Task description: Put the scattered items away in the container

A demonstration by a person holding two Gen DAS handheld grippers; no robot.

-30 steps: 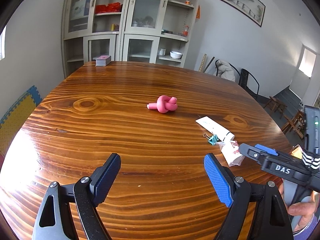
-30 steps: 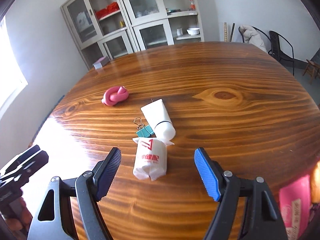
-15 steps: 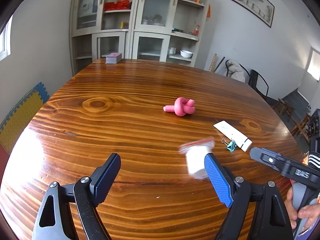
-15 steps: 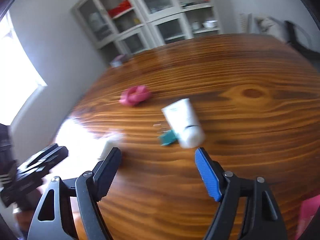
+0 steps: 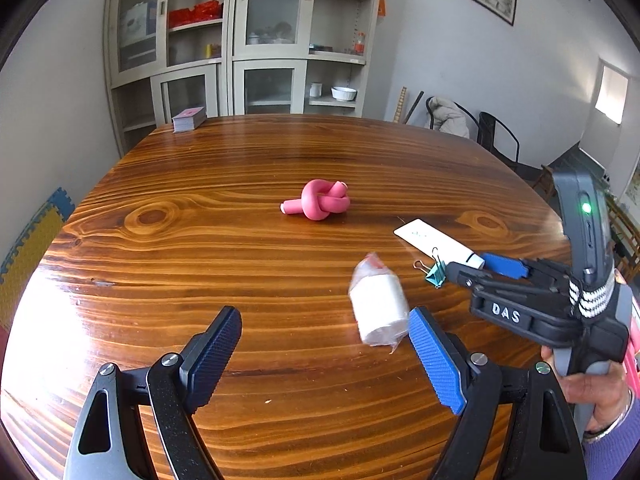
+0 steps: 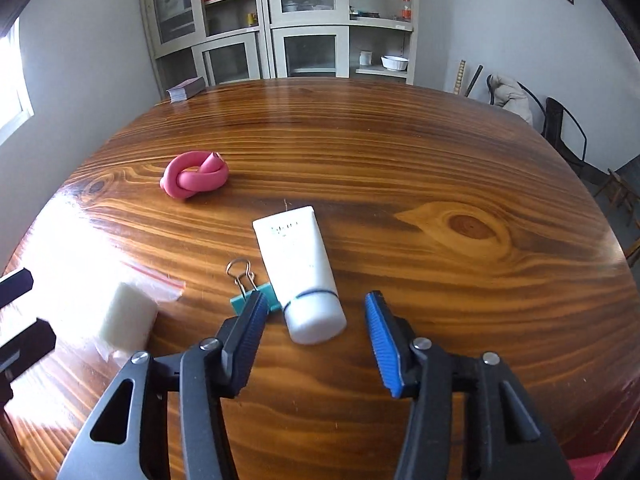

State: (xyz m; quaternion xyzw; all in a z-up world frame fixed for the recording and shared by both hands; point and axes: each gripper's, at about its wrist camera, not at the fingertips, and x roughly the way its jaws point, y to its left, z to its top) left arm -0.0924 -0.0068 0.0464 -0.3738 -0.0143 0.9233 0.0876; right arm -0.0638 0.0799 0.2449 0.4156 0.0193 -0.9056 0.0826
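Note:
On the wooden table lie a pink knotted toy, a white tube, a teal binder clip and a white roll in a clear bag. My left gripper is open and empty, with the bagged roll just ahead of its right finger. My right gripper is closing. The tube's cap sits between its fingers, and neither pad touches it. The clip lies by its left fingertip. No container is in view.
A purple deck-like box sits at the table's far corner. Cabinets stand behind it and chairs at the right. A hand holds the right gripper. Something pink shows at the right wrist view's lower edge.
The bagged roll has slid left, away from the tube and clip, to lie in front of the left gripper. The right gripper's jaws have narrowed and now frame the tube's cap.

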